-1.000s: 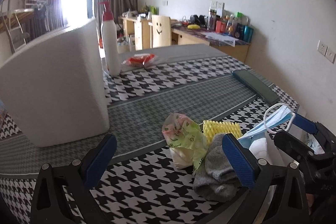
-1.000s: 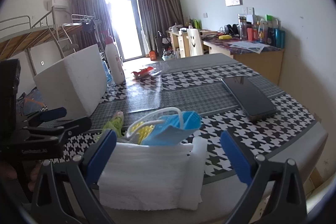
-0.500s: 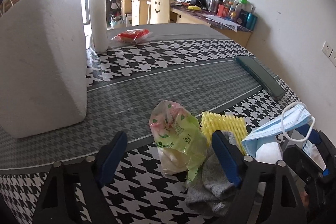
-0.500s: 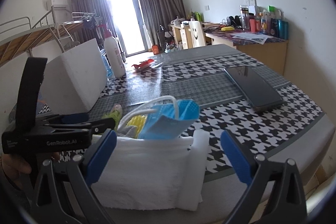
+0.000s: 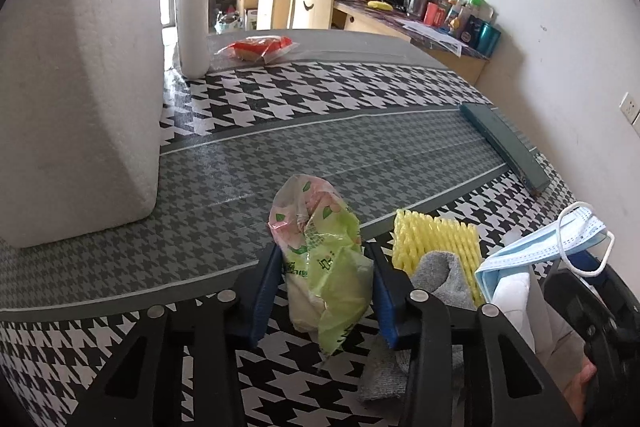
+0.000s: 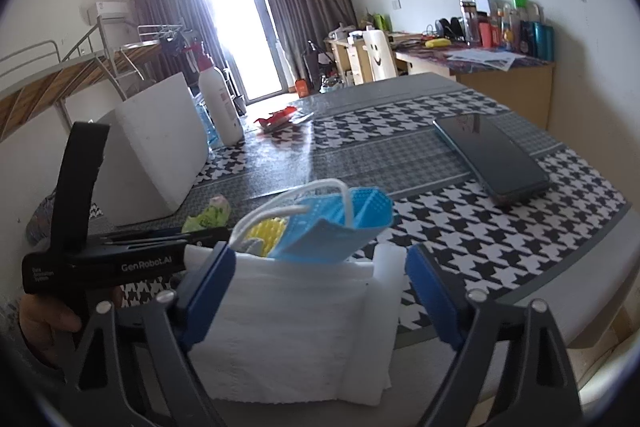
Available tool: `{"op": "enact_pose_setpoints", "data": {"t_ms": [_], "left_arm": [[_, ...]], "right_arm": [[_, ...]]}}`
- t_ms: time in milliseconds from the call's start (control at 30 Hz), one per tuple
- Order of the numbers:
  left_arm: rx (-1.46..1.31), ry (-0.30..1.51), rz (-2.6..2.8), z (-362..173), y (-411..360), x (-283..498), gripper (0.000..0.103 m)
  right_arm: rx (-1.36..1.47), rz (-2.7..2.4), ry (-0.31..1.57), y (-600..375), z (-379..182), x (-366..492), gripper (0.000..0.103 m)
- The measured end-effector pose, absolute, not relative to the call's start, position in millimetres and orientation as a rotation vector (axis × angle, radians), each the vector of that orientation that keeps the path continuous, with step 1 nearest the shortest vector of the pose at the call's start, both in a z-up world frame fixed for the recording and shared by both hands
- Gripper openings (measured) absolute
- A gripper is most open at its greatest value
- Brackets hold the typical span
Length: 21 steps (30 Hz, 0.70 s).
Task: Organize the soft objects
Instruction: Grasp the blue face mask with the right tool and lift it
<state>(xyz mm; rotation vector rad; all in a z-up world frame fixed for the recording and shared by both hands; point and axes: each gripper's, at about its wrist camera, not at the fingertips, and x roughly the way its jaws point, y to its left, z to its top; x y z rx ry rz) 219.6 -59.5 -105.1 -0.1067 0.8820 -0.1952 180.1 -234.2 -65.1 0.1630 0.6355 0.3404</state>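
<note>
My left gripper (image 5: 324, 291) is shut on a crumpled green and pink plastic bag (image 5: 320, 259) near the table's front edge. Right of it lie a yellow foam net (image 5: 436, 243), a grey sock (image 5: 440, 279) and a blue face mask (image 5: 544, 251). My right gripper (image 6: 316, 291) has its blue pads (image 6: 208, 291) close around a folded white towel (image 6: 296, 327), left pad touching, right pad a little apart. The mask (image 6: 336, 227) rests on the towel's top. The left gripper also shows at the left of the right wrist view (image 6: 132, 259).
A big white foam block (image 5: 76, 83) stands at the left. A white pump bottle (image 5: 192, 11) and a red packet (image 5: 260, 49) are behind it. A dark phone (image 6: 492, 155) lies at the right on the houndstooth table (image 5: 320, 95).
My left gripper moved forward and closed from wide open onto the plastic bag. My right gripper narrowed around the white towel.
</note>
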Motion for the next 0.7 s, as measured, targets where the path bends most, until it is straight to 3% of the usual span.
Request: {"op": "enact_pose_setpoints", "data": {"t_ms": [167,433,533,700], "left_arm": [[-0.102,0.864,-0.197,-103.6,-58.1,217.0,0.034],[-0.097,0.832,-0.219,-96.8,-54.0,208.4,0.033],[-0.091,0.818,-0.224,-93.4,-53.7,205.3,0.033],[-0.083,0.792,-0.232,-88.0,-52.4,197.4,0.033]], "right_arm": [[0.201,0.343,0.671,-237.1,-68.3,188.1,0.074],[0.230,0.357,0.688,-237.5,-67.9,193.5,0.047],[0.229,0.363,0.699,-235.2,-68.5,196.5,0.042],[0.240,0.356,0.718,-235.3,-67.4,202.2,0.043]]}}
